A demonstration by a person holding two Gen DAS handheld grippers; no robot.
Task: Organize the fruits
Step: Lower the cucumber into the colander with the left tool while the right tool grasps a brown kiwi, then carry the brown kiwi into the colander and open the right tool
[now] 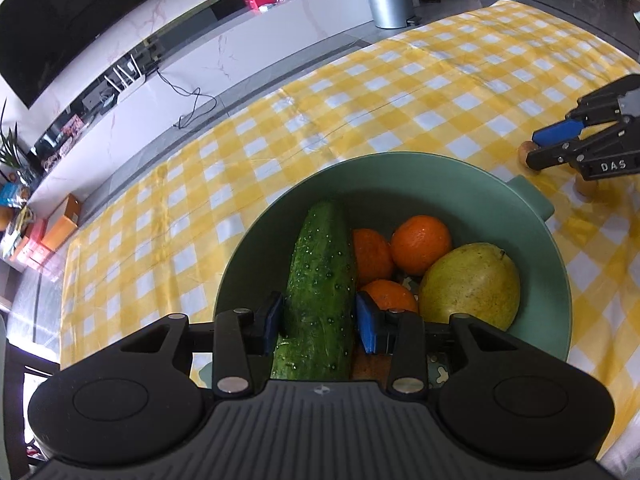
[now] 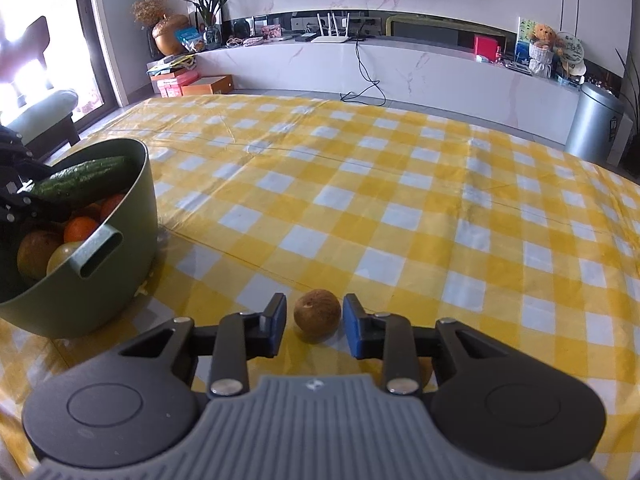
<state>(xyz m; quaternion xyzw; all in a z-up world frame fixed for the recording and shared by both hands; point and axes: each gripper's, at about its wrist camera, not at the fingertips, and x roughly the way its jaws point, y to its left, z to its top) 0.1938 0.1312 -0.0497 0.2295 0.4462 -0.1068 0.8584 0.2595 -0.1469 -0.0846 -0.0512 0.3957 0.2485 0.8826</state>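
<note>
Left gripper [image 1: 318, 322] is clamping the cucumber [image 1: 320, 280] over the bowl [image 1: 400, 172], which is holding oranges [image 1: 420, 244] and a mango [image 1: 472, 286]. Right gripper [image 2: 315, 326] is sitting apart, straddling a small brown fruit [image 2: 317, 314] on the bench [image 2: 400, 200].

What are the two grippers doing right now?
Left gripper: shut on the cucumber, over the green bowl.
Right gripper: open, fingers either side of the small brown fruit.
</note>
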